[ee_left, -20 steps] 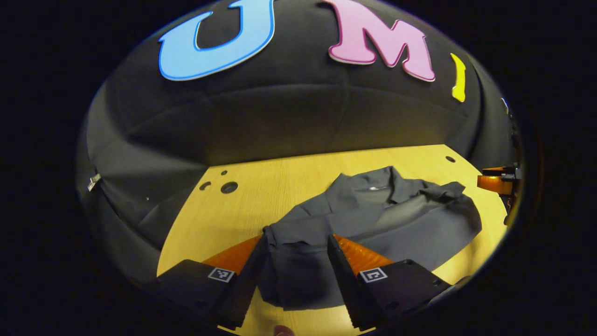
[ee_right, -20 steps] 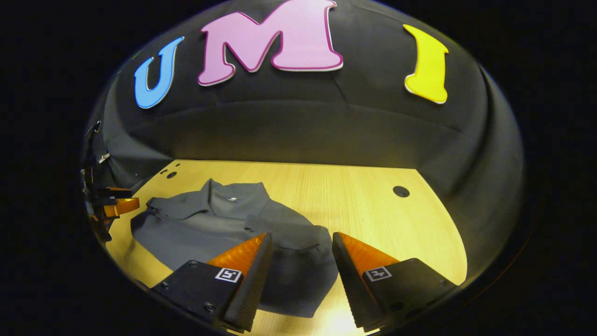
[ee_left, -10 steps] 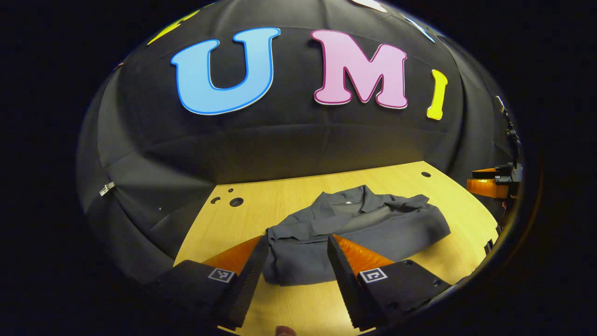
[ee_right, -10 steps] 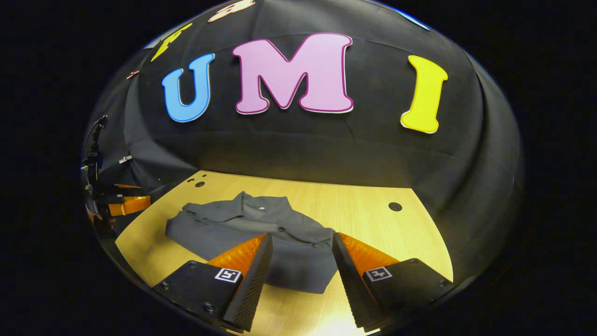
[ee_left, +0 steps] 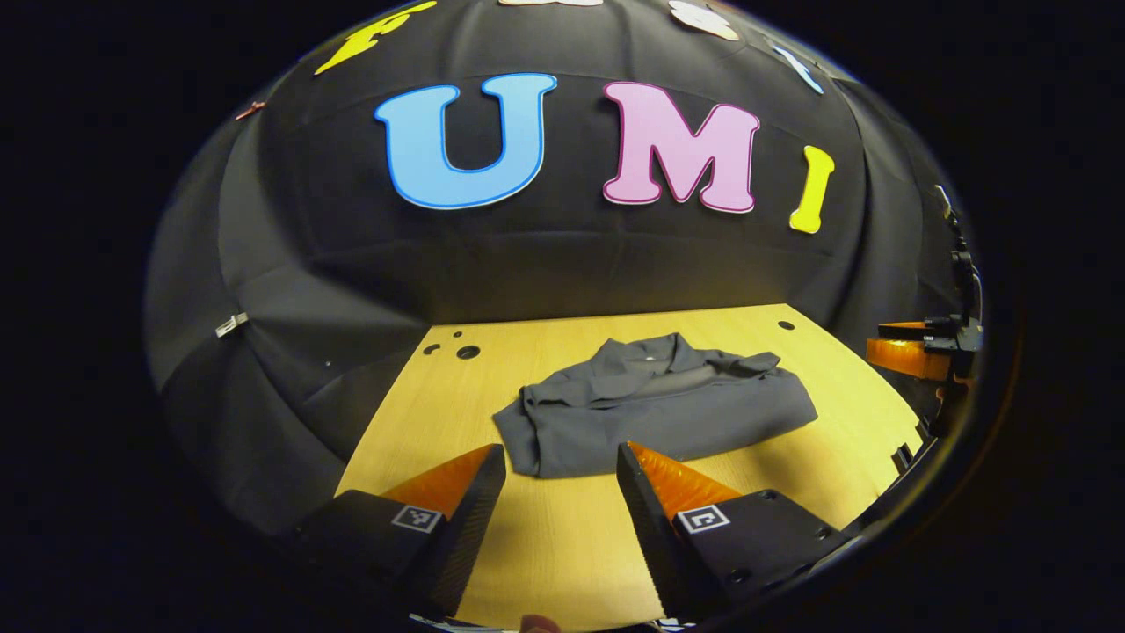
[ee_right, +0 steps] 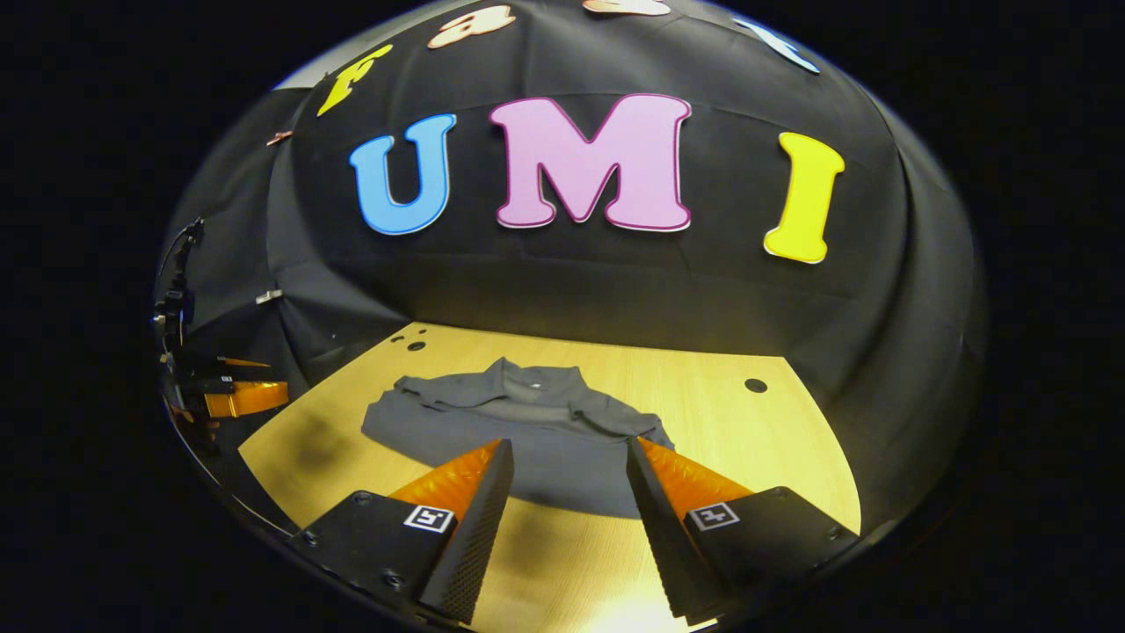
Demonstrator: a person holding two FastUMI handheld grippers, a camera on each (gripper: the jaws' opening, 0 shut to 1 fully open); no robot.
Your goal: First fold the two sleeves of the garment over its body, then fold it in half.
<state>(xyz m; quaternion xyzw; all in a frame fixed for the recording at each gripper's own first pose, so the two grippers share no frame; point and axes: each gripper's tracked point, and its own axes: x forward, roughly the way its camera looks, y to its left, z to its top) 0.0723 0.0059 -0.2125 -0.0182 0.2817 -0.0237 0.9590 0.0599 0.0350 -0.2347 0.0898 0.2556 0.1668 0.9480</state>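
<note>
Since a second ago I have drawn both grippers back from the cloth.

Left gripper view: my left gripper (ee_left: 552, 462) has its fingers spread and empty, short of the folded dark grey fabric garment (ee_left: 655, 404), which lies on the pale wooden table (ee_left: 562, 545).

Right gripper view: my right gripper (ee_right: 569, 457) is likewise spread and empty. The fold appears complete; retreat level, avoiding the near hem.

A dark grey collared fabric shirt (ee_left: 655, 409) (ee_right: 527, 431) lies folded into a compact, wide bundle, collar uppermost, flat on the light wooden surface (ee_left: 562, 545) at centre frame.
</note>
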